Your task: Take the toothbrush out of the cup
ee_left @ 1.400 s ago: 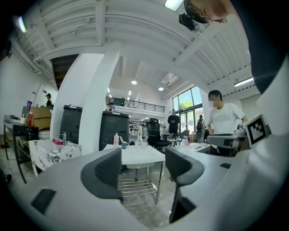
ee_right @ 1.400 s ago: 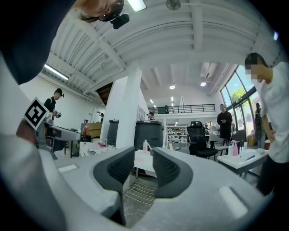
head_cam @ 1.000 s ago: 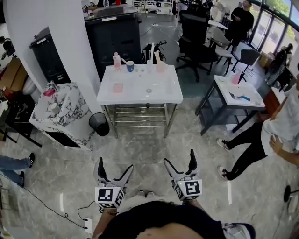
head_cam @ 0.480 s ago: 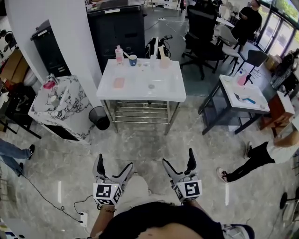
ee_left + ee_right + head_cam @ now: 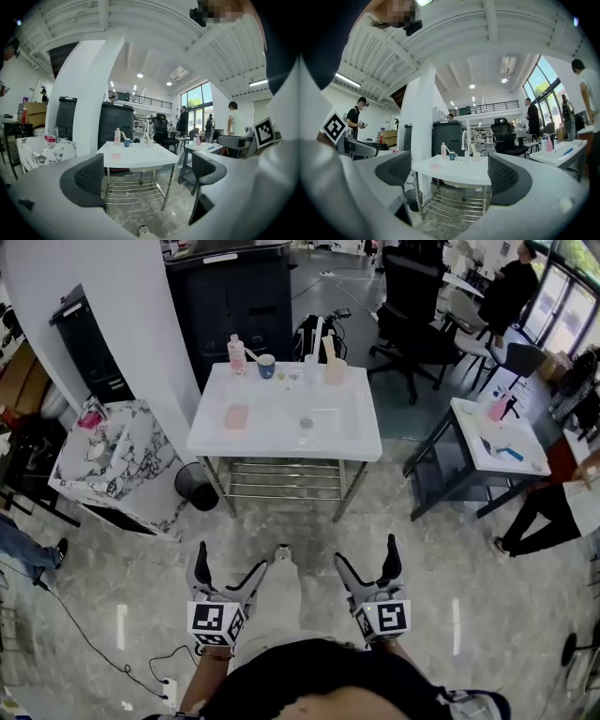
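White surface (image 5: 281, 432) in the upper middle of the head view carries the blue cup (image 5: 266, 365) at its far edge, with the toothbrush (image 5: 253, 356) slanting out of it to the left. Left tongs (image 5: 230, 566) and right tongs (image 5: 366, 559) are held low in the frame, well apart from it, both spread with nothing between. The cup could be tipped, or the pink bottle (image 5: 236, 354) just beside it knocked, if the toothbrush is dragged sideways rather than lifted. Counted: one cup, one toothbrush, one bottle, two tongs.
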`<move>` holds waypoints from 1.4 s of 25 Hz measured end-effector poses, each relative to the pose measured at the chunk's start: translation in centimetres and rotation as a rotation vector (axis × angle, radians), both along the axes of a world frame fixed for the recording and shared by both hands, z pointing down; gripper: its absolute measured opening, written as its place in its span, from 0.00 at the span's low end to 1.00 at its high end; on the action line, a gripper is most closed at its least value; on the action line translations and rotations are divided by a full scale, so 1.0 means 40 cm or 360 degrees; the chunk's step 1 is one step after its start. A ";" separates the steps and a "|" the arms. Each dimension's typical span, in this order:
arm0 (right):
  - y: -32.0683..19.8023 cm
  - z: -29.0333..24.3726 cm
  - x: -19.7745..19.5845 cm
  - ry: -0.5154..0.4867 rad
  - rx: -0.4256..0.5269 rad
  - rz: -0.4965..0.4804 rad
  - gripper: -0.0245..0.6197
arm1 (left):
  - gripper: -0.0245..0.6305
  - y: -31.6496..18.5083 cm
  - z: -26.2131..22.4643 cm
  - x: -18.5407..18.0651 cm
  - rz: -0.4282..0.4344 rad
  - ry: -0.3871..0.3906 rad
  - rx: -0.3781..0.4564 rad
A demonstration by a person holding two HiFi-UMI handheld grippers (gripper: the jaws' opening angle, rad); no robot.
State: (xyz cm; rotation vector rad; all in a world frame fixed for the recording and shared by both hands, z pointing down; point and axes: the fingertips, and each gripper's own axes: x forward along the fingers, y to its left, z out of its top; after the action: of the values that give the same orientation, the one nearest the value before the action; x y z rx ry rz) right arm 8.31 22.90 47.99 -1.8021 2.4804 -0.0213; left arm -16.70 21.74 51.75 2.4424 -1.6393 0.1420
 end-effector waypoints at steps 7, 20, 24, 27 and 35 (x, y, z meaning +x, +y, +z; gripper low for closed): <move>-0.294 -0.004 0.037 0.0051 -0.0029 0.0060 0.81 | 0.89 -0.325 -0.032 0.003 0.0040 0.0080 0.0033; -0.810 -0.061 0.074 -0.0011 -0.0011 0.0181 0.81 | 0.89 -0.910 -0.093 0.008 0.0116 0.0088 0.0070; -0.879 -0.048 0.084 -0.0015 -0.0040 0.0200 0.81 | 0.89 -1.026 -0.086 0.029 0.0174 0.0077 0.0067; -0.919 -0.039 0.100 -0.0006 -0.0068 0.0216 0.81 | 0.89 -1.118 -0.079 0.040 0.0147 0.0146 0.0060; -1.017 -0.052 0.135 -0.0040 -0.0085 0.0223 0.81 | 0.89 -1.401 -0.032 0.039 -0.0056 0.0254 0.0050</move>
State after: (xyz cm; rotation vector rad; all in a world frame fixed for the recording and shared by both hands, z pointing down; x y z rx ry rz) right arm 13.69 -17.78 45.89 -1.9801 2.3523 -0.1025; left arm -15.13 -34.32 50.45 2.3776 -1.6254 -0.0827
